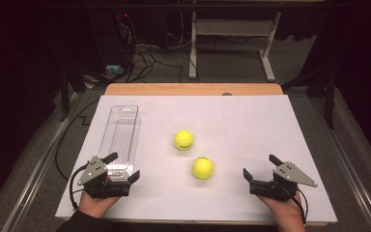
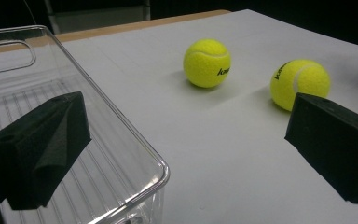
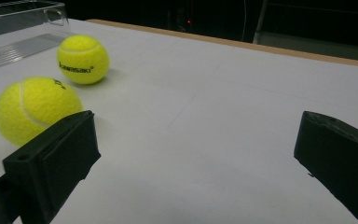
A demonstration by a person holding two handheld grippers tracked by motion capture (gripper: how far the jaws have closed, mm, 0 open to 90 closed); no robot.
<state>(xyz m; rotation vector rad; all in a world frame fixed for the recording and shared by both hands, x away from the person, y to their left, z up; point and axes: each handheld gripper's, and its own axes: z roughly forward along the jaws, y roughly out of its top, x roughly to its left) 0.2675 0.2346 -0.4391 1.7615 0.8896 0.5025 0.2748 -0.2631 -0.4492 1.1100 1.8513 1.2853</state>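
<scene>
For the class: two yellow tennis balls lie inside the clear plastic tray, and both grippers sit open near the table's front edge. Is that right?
Not quite. The two tennis balls, one farther and one nearer, lie on the white table surface beside the clear tray, not in it, as the high view shows. The rest stands: the left gripper and right gripper are both open near the front edge.

Probably lab; floor cables, desk frame
</scene>
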